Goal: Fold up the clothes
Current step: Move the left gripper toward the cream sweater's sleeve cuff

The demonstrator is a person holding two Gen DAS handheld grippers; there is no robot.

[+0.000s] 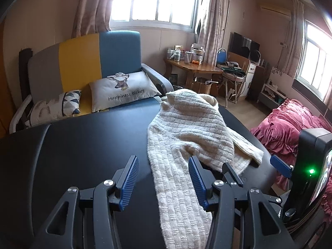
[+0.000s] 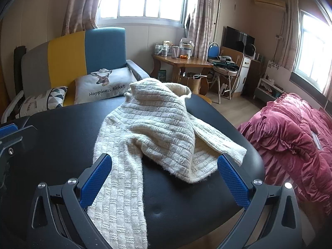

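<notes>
We hold both grippers low over a black padded table (image 2: 62, 145) with a cream knitted sweater (image 2: 149, 124) lying crumpled on it. In the left wrist view our left gripper (image 1: 164, 178) has its jaws spread wide, empty, with one long strip of the sweater, perhaps a sleeve, running toward us between the blue ribbed pads (image 1: 129, 183) without either pad clearly pressing it. In the right wrist view our right gripper (image 2: 164, 183) is likewise wide apart and holds nothing; its left pad sits at the near strip's edge, its right pad just beside the sweater's folded near-right corner. The sweater's bulk lies in the middle and far part of the table, its collar at the far edge, one flap reaching to the right. Beyond the table on the far left stands a sofa (image 2: 68, 58) in grey, yellow and blue with a deer-print cushion (image 2: 103, 85); pink bedding (image 2: 290, 137) lies on the right.
</notes>
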